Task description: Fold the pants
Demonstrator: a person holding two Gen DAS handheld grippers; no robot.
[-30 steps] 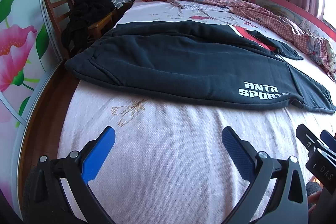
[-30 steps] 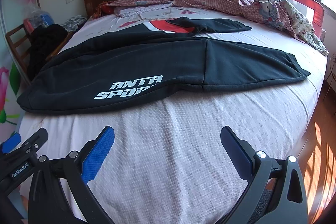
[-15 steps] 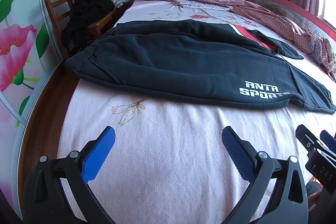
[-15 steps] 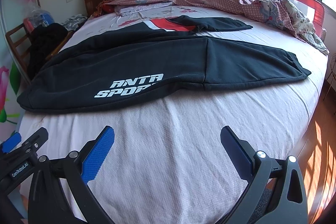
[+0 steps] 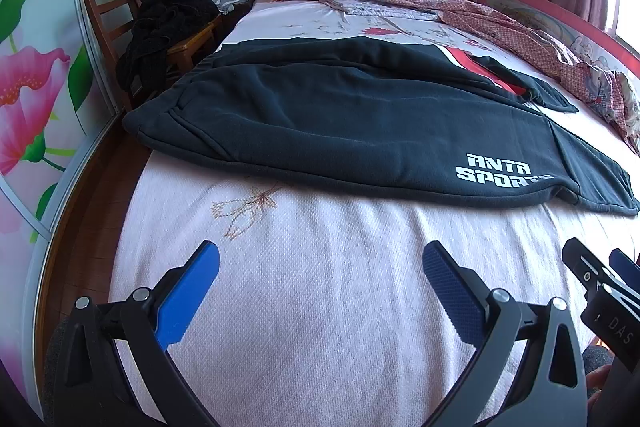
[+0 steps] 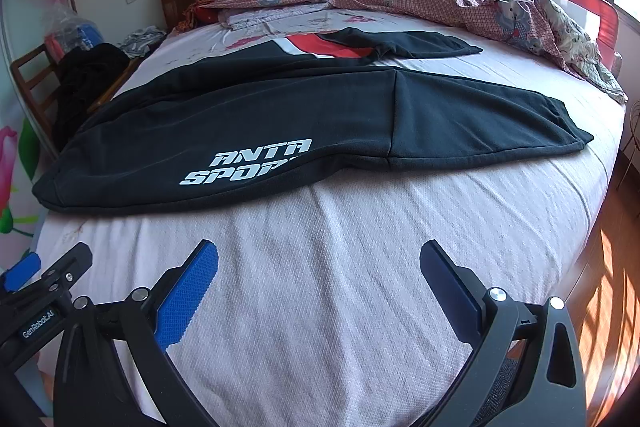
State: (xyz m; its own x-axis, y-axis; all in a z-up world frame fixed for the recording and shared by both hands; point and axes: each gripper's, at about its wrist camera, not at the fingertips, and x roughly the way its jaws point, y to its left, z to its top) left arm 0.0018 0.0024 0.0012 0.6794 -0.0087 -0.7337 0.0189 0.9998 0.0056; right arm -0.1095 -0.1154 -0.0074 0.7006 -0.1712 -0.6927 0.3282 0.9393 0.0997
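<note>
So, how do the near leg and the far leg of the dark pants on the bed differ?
The near leg lies long and flat, its cuff close to the bed's right edge; the far leg looks shorter and ends before that edge. The near leg carries white ANTA SPORTS lettering; the far leg shows a red and white panel. Both are dark and rest on the pink bedspread.
</note>
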